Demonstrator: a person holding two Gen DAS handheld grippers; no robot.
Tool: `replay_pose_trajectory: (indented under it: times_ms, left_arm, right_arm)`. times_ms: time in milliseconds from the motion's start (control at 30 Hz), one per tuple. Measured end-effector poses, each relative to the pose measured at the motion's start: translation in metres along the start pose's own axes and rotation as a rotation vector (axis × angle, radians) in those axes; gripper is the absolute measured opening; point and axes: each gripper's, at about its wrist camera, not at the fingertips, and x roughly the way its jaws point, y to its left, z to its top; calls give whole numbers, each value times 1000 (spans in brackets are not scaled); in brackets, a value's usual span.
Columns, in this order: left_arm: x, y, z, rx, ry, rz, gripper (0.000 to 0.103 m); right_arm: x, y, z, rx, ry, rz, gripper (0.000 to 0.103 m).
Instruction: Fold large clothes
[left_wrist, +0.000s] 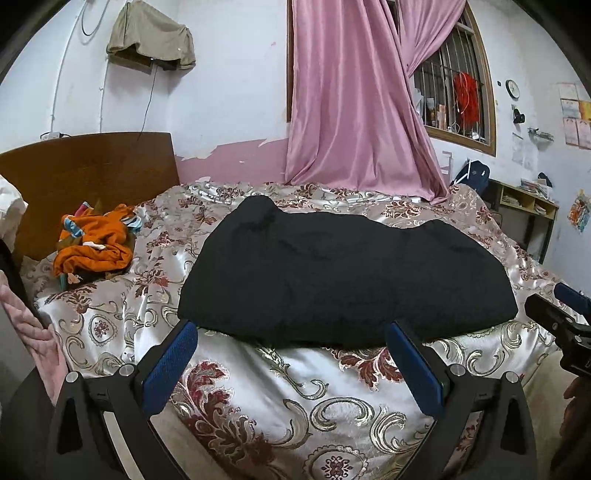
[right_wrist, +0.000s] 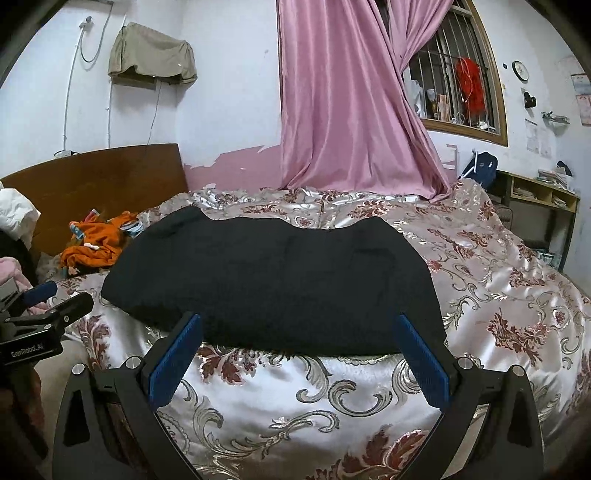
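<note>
A large black garment (left_wrist: 343, 273) lies folded flat across the flowered bedspread (left_wrist: 295, 398); it also shows in the right wrist view (right_wrist: 273, 280). My left gripper (left_wrist: 291, 332) is open and empty, its blue pads (left_wrist: 170, 365) just short of the garment's near edge. My right gripper (right_wrist: 299, 325) is open and empty, its blue pads (right_wrist: 421, 358) at the garment's near edge. The right gripper shows at the far right of the left wrist view (left_wrist: 557, 314); the left gripper shows at the far left of the right wrist view (right_wrist: 48, 299).
A crumpled orange garment (left_wrist: 96, 247) lies near the wooden headboard (left_wrist: 88, 173). A pink curtain (left_wrist: 351, 103) hangs behind the bed by a barred window (left_wrist: 454, 99). A shelf (left_wrist: 524, 206) stands at the right wall. Pink fabric (left_wrist: 33, 332) is at the left edge.
</note>
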Motion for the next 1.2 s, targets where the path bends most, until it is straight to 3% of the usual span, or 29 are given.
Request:
replay_pose_trajectory:
  times_ms: [1200]
  left_arm:
    - [6, 0, 1, -1, 13, -9, 103]
  right_arm:
    - [2, 5, 1, -3, 14, 4, 102]
